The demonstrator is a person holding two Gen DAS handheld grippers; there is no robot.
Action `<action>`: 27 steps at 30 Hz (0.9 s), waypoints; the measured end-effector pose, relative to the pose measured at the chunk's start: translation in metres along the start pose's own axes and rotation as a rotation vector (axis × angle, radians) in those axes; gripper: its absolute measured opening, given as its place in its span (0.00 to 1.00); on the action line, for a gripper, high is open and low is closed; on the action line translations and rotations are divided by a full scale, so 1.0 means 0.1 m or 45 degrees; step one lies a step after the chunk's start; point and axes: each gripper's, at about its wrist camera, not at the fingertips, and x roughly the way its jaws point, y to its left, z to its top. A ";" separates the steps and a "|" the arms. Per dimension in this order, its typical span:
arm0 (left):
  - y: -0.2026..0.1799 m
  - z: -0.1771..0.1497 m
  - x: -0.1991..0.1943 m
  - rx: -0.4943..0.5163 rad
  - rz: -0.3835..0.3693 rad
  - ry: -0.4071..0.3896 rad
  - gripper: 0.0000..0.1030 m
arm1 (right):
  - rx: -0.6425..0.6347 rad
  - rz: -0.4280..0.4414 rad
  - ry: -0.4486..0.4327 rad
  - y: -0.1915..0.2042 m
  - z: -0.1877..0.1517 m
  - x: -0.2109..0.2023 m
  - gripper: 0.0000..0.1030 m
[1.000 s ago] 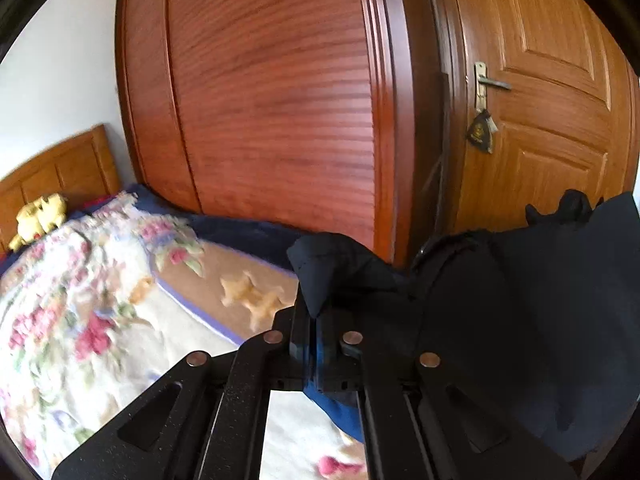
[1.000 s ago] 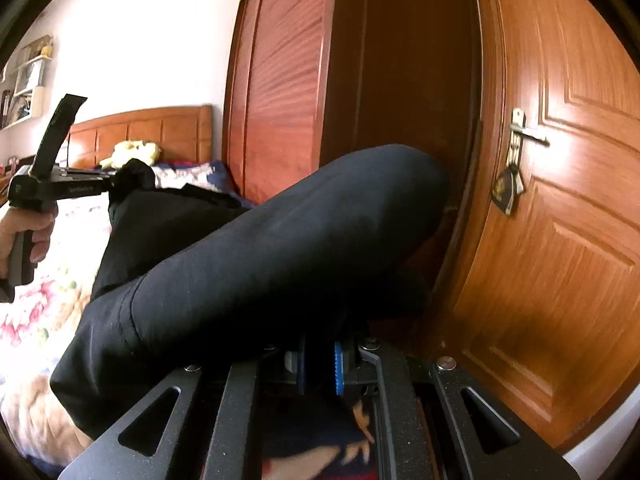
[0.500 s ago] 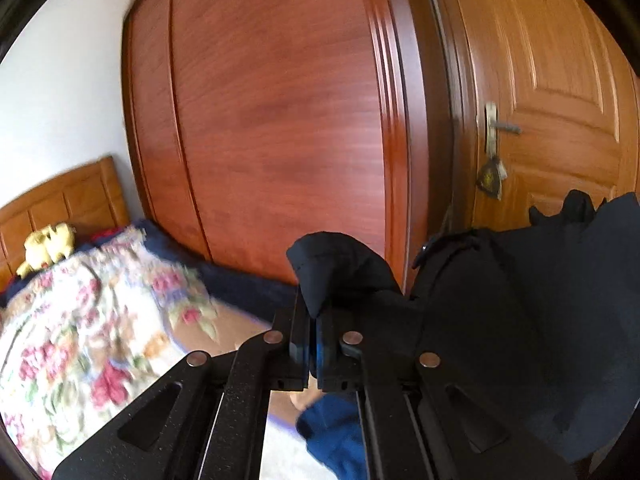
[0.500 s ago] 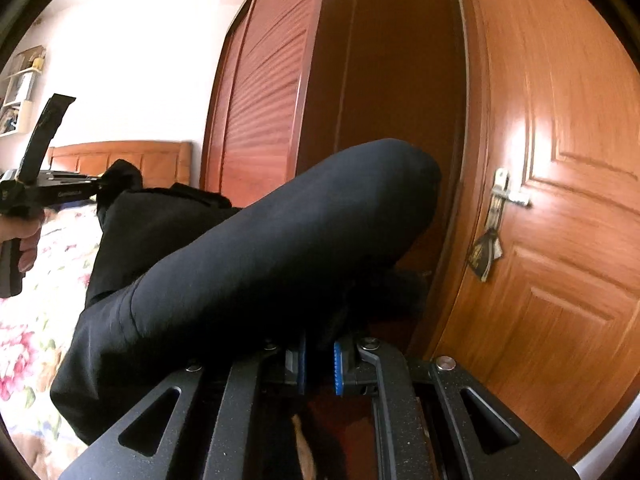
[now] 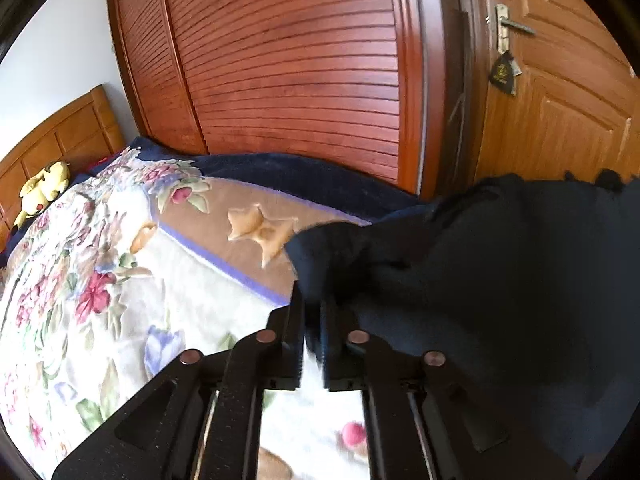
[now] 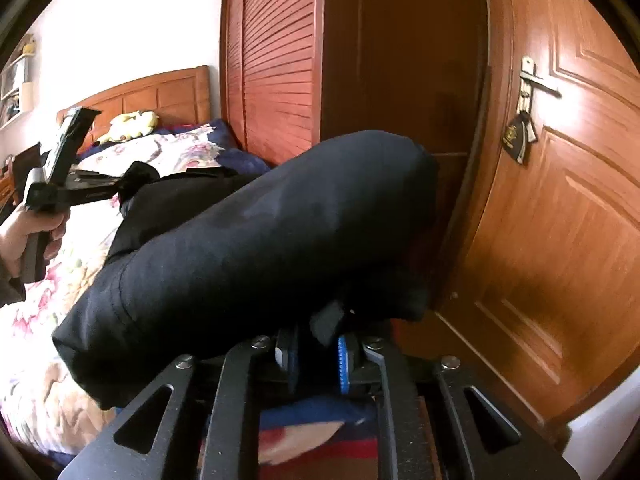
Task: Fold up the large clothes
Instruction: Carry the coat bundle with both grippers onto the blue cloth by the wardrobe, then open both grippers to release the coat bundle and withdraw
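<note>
We are holding the black garment (image 5: 500, 280) aloft, left gripper (image 5: 313, 312) and right gripper (image 6: 316, 344) both clamped on cloth (lower centre), likely lowering next onto the bed (image 5: 100, 300).

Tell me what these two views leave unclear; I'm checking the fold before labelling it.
- Black garment: its type and full shape; bunched, and cut off at the frame edge in the left wrist view.
- Right gripper: the fingertips are buried under the cloth, so the exact grip is hidden.
- Left gripper: cloth sits between the tips, blurred by motion.
- Black tag on the door handle: its print is too small to read.
</note>
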 end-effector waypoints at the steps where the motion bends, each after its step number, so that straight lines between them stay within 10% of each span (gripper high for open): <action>1: 0.01 -0.04 -0.07 -0.002 -0.014 -0.007 0.14 | -0.009 -0.014 -0.011 0.02 0.03 -0.06 0.31; 4: 0.05 -0.25 -0.42 -0.012 -0.064 -0.072 0.35 | -0.017 -0.056 -0.060 0.08 0.08 -0.18 0.49; 10: 0.06 -0.62 -1.12 -0.003 -0.151 -0.179 0.80 | -0.044 -0.034 -0.231 0.39 0.15 -0.59 0.51; 22: 0.11 -1.25 -2.09 0.030 -0.138 -0.288 0.97 | -0.007 -0.088 0.082 0.48 0.28 0.28 0.51; 27: 0.22 -1.45 -2.35 -0.006 -0.095 -0.301 0.99 | 0.051 -0.096 0.036 0.51 0.31 0.07 0.51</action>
